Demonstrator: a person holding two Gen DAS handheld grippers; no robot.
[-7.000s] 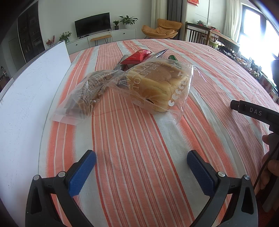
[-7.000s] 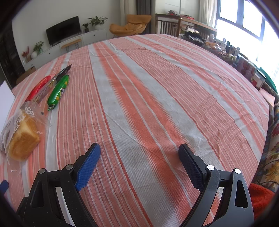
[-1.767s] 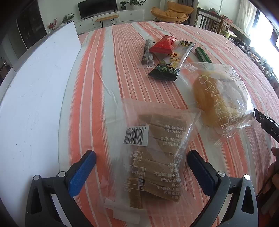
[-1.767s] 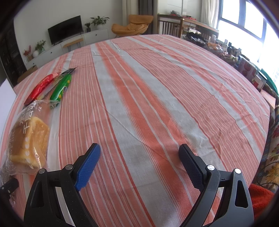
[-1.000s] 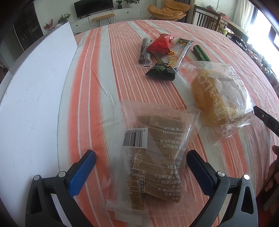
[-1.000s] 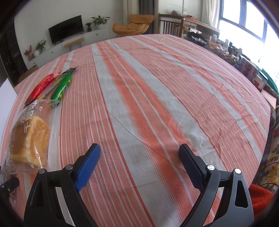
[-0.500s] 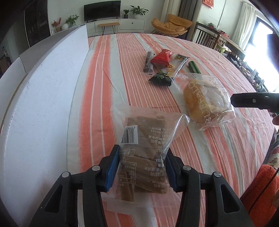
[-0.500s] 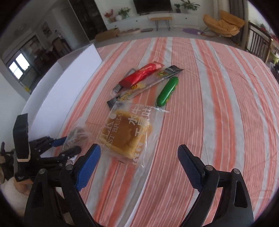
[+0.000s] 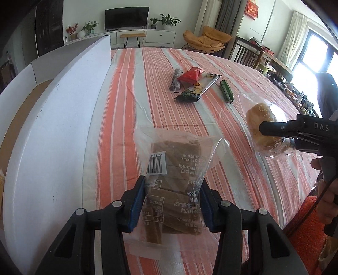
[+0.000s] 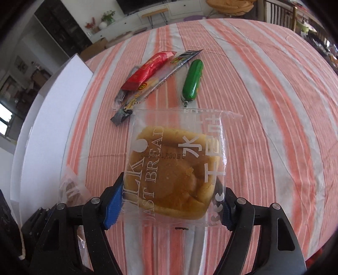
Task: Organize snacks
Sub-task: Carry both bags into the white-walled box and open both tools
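Orange-and-white striped cloth covers the round table (image 9: 147, 88), which stands in a living room with a television (image 9: 126, 17), potted plants and an orange armchair (image 9: 206, 40) beyond its far edge; a white board (image 9: 52, 131) runs along the table's left rim. The left gripper (image 9: 172, 201) is clamped on the clear bag of brown biscuits (image 9: 176, 175), its blue pads pressing both long sides; the bag's long axis runs away from the camera, toward the television, barcode label uppermost. The right gripper (image 10: 169, 203) grips the bagged bread (image 10: 175, 171) by its near end, pads on either side; the bread sits to the right of the biscuits, its printed lettering running away from the camera. Beyond the bread, toward the television, lie a green sausage (image 10: 192, 79), a red packet (image 10: 149, 70) and a long dark-ended snack bar (image 10: 156, 83), all pointing roughly along the stripes; the red packet rests on the bar, the sausage lies apart on its right.
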